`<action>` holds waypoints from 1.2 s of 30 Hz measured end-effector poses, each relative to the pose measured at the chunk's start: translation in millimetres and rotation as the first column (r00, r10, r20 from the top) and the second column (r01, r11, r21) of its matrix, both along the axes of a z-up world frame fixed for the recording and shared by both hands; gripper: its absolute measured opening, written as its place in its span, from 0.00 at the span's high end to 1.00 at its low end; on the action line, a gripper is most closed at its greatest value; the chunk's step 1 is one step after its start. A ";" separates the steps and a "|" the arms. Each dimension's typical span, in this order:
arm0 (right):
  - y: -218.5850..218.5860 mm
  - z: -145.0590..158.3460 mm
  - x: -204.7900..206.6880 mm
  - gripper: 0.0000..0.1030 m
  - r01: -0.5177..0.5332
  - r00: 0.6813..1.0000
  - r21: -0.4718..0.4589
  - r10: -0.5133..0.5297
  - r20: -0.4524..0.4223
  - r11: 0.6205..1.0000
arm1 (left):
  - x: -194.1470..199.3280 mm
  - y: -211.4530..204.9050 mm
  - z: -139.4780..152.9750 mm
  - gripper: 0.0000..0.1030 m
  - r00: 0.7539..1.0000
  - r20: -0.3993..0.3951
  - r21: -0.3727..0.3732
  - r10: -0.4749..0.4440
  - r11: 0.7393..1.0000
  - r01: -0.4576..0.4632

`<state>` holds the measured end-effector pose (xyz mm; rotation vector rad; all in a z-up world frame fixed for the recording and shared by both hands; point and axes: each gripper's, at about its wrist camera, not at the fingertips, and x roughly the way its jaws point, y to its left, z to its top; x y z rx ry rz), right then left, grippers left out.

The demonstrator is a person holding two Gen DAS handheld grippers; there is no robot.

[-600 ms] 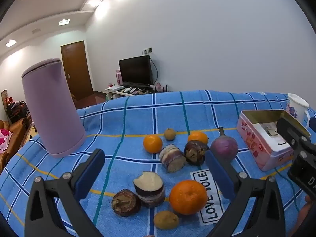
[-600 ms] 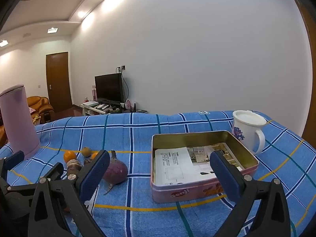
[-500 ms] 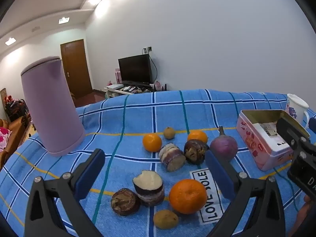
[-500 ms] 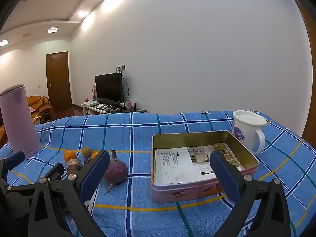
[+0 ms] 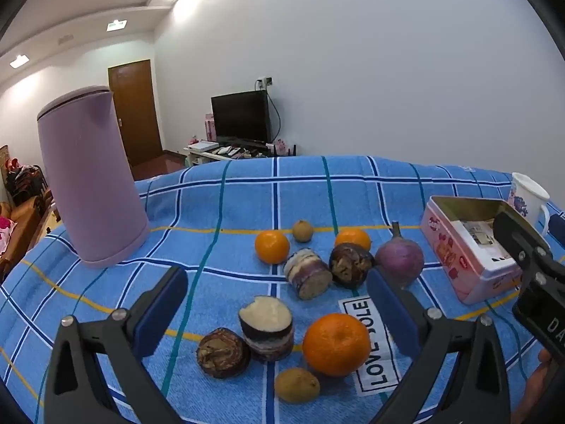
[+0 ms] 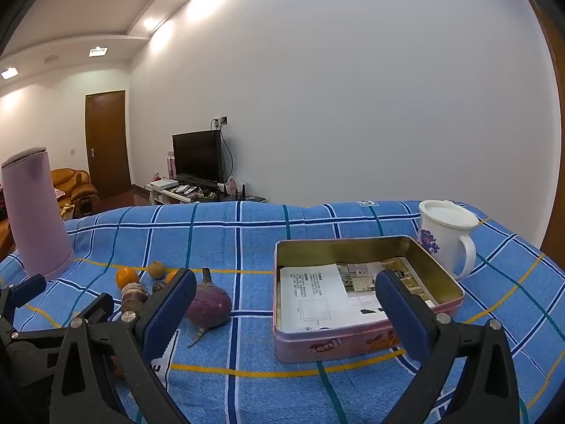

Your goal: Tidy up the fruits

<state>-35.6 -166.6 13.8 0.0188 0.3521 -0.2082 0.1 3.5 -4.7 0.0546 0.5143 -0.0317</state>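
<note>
Fruits lie loose on the blue checked cloth (image 5: 229,205). In the left wrist view a big orange (image 5: 336,343) is nearest, with a cut purple-skinned piece (image 5: 267,325), a brown round fruit (image 5: 222,352) and a small tan fruit (image 5: 297,385) beside it. Farther off lie two oranges (image 5: 272,246), cut pieces (image 5: 308,277) and a purple turnip (image 5: 399,258). My left gripper (image 5: 275,304) is open and empty above the near fruits. My right gripper (image 6: 286,300) is open and empty before the open pink tin (image 6: 363,339), which holds paper. The turnip (image 6: 208,304) lies left of the tin.
A tall lilac jug (image 5: 88,183) stands at the left of the cloth. A white flowered mug (image 6: 445,236) stands behind the tin at the right. A white label (image 5: 374,346) lies by the big orange. A TV, door and sofa are far behind.
The left wrist view has shifted slightly, the jug sitting a little more to the right. The fruits and the right gripper have not moved.
</note>
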 end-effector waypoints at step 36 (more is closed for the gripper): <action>0.6 -1.8 1.2 0.01 -0.006 1.000 -0.005 0.005 -0.005 1.000 | 1.7 1.1 -0.7 0.00 1.000 -0.012 -0.006 0.001 1.000 -0.001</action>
